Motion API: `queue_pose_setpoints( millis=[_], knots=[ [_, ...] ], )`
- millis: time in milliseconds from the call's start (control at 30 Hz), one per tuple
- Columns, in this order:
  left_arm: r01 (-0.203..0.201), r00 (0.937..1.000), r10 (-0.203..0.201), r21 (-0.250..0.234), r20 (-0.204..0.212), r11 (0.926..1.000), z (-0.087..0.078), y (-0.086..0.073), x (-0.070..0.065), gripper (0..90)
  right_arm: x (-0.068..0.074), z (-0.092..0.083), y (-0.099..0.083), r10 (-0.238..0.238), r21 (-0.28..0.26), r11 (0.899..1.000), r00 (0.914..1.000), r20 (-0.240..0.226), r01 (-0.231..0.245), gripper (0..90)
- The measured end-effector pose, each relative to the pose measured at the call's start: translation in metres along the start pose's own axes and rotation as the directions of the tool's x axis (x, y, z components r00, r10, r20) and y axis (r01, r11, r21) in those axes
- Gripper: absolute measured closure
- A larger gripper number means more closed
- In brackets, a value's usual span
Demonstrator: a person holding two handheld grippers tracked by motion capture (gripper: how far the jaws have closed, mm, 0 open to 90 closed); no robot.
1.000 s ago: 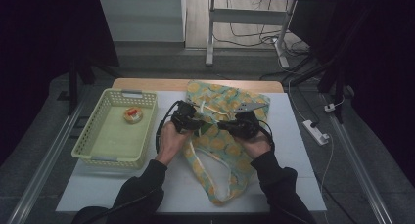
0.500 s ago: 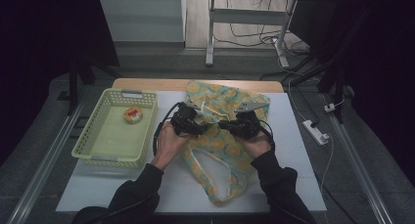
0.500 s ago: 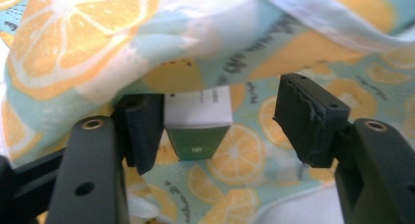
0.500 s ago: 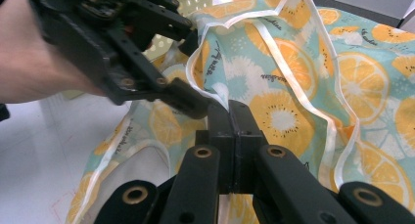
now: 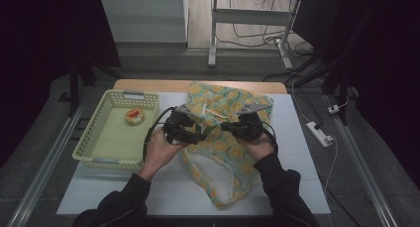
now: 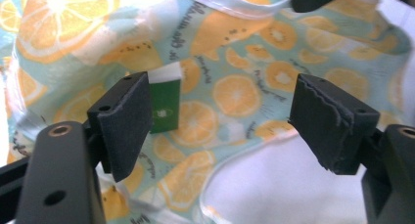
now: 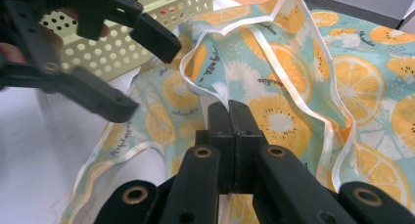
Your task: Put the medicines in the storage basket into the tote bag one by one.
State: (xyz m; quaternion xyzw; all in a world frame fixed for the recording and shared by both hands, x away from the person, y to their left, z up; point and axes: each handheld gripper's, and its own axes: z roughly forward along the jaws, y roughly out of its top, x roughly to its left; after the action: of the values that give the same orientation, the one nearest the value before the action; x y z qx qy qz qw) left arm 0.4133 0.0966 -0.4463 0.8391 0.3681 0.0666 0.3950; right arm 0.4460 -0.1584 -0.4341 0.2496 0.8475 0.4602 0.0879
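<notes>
At the left of the white table [image 5: 148,197] stood a pale green perforated plastic basket [image 5: 101,142], with a small round orange-and-white object [image 5: 134,116] lying inside it near the far end. Just right of the basket, the left gripper [image 5: 198,132] hovered over the near part of the light blue fabric garment printed with orange slices [image 5: 218,152]. Its jaws had just been opening and stood spread, with nothing pinched between them; a small green tag [image 6: 164,105] on the cloth showed beyond them. Farther right, the right gripper [image 5: 229,127] had its jaws pressed together on the white-trimmed edge [image 7: 222,98] of the garment, which lay crumpled across the table's middle.
</notes>
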Motion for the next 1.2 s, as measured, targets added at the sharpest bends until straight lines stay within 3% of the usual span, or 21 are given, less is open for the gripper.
queue_pose_setpoints(
  millis=[267, 567, 667, 1033, 1200],
  knots=[
    [0.006, 0.9996, -0.006, -0.014, 0.029, 0.9999, -0.013, -0.010, 0.002, 18.9, 0.000, -0.001, 0.000, 0.003, -0.002, 1.000, 1.0000, 0.000, -0.003, 89.3],
    [0.021, 0.9997, -0.021, -0.034, 0.015, 0.9992, -0.029, -0.018, 0.010, 13.4, 0.000, -0.002, 0.001, -0.002, -0.008, 1.000, 1.0000, -0.002, 0.002, 89.3],
    [0.005, 0.9999, -0.005, -0.032, 0.013, 0.9995, -0.032, -0.021, 0.010, 11.3, 0.000, -0.003, 0.001, -0.002, -0.011, 1.000, 1.0000, -0.001, 0.002, 89.3],
    [0.001, 1.0000, -0.001, -0.043, -0.008, 0.9991, -0.044, -0.028, 0.017, 4.2, 0.000, -0.004, 0.001, -0.003, -0.012, 1.000, 1.0000, 0.002, 0.003, 89.3],
    [0.004, 0.9987, -0.006, -0.050, -0.051, 0.9988, -0.056, -0.034, 0.027, 2.0, 0.000, -0.005, 0.001, -0.003, -0.015, 1.000, 1.0000, 0.002, 0.003, 89.3]
  ],
)
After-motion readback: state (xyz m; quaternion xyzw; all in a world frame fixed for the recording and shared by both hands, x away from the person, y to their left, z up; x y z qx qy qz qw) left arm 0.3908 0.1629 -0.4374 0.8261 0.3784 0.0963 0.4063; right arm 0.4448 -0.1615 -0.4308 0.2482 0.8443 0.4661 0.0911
